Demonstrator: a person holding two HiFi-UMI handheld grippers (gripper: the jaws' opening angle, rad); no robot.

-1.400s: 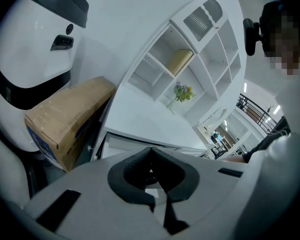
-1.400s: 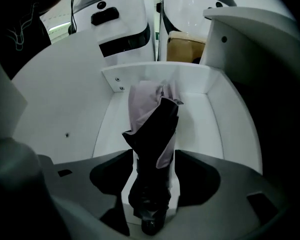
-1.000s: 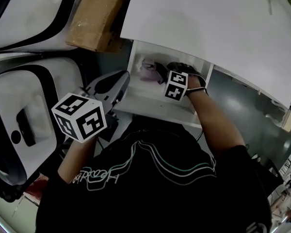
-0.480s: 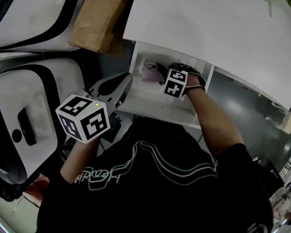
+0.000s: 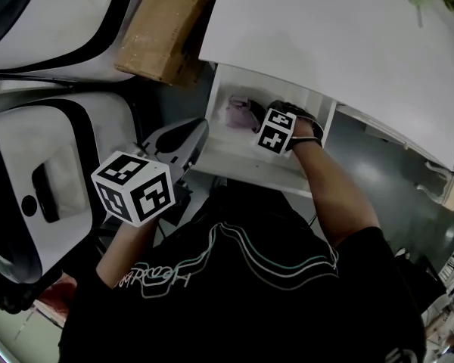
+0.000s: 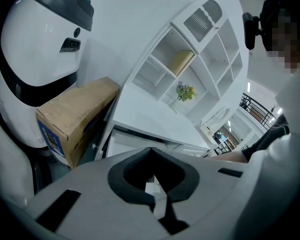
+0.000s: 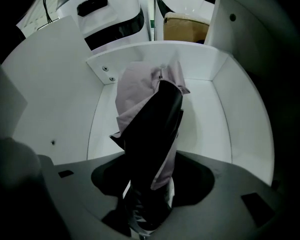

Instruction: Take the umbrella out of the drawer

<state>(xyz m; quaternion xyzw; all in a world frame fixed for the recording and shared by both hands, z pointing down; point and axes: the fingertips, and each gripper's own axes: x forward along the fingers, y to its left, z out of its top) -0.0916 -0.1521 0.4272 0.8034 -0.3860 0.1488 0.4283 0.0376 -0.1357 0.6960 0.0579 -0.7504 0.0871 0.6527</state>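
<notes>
The white drawer stands pulled out under the white desk top. A folded umbrella, pale lilac and black, lies in it toward the back left. My right gripper points straight down into the drawer, its marker cube above it. The umbrella runs up from between the jaws, which are closing around its near end; I see no pads pressing on it. My left gripper hangs outside the drawer's left side, shut and holding nothing, its cube toward me.
A brown cardboard box sits left of the desk, behind the drawer. White and black machine housings crowd the left side. The drawer's side wall stands close on the right. A white shelf unit is far off.
The left gripper's cube has drifted slightly right and down in the head view. The right hand has stayed in the drawer over the umbrella.
</notes>
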